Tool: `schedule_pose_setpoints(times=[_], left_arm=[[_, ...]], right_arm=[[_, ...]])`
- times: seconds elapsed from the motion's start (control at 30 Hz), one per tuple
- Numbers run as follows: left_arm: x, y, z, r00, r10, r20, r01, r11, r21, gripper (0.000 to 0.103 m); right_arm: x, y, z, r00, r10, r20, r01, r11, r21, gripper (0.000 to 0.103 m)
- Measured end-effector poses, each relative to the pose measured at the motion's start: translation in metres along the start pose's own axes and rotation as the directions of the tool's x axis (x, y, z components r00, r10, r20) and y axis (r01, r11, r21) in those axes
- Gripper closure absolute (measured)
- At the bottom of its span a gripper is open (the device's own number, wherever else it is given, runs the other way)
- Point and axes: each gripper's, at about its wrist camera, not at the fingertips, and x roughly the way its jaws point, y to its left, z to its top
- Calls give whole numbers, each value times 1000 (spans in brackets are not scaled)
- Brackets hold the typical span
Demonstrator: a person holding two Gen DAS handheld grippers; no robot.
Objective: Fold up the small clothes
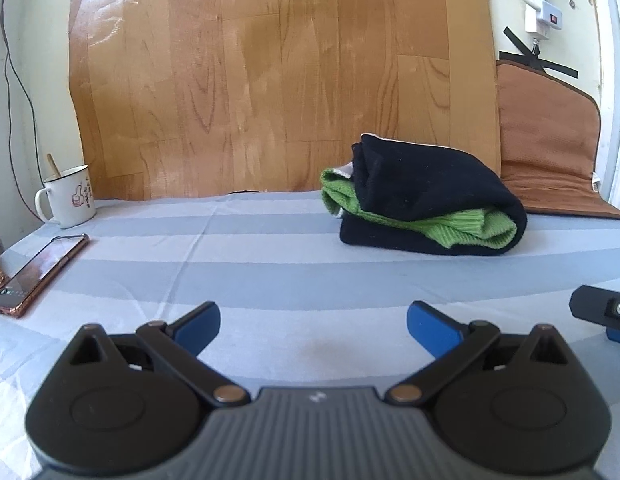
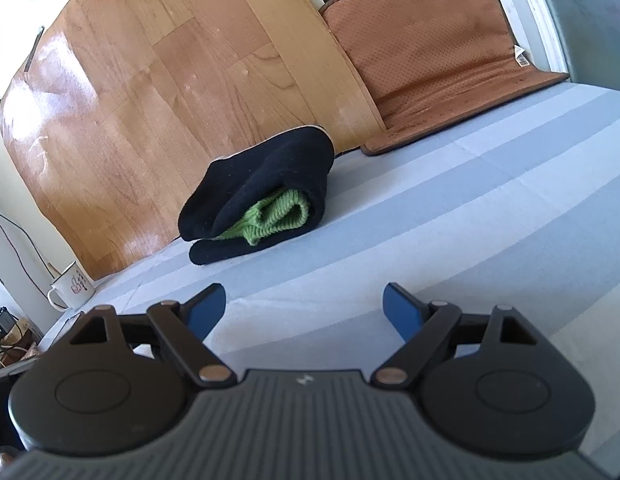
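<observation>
Far left, the mug (image 1: pixel 69 196) holds a stick. My left gripper (image 1: pixel 313 326) and right gripper (image 2: pixel 303 308) gape, empty. Folded black-green garment (image 1: pixel 426 204) lies far.

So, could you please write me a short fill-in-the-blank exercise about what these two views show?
1. The folded black garment has a ____ knit piece tucked inside it.
2. Both the left tool and the right tool have their jaws ____.
3. The phone lies flat on the striped sheet, in front of a white ____ with a thumbs-up drawing.
4. Behind the garment, a ____-patterned sheet leans against the wall.

Missing words: green; open; mug; wood
</observation>
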Motion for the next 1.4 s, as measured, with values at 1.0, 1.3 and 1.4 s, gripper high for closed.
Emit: schedule_pose_setpoints(times=[1.0, 1.3, 1.4], left_arm=[[4, 8, 3, 996, 82, -23, -82, 997, 14, 0], [4, 2, 1, 996, 84, -32, -83, 995, 48, 0], [4, -1, 0, 996, 79, -33, -77, 995, 64, 0]], right_arm=[[4, 5, -1, 1000, -14, -12, 14, 999, -39, 15], [5, 5, -1, 1000, -16, -14, 15, 999, -41, 15], [6, 6, -2, 1000, -16, -15, 15, 999, -43, 15]])
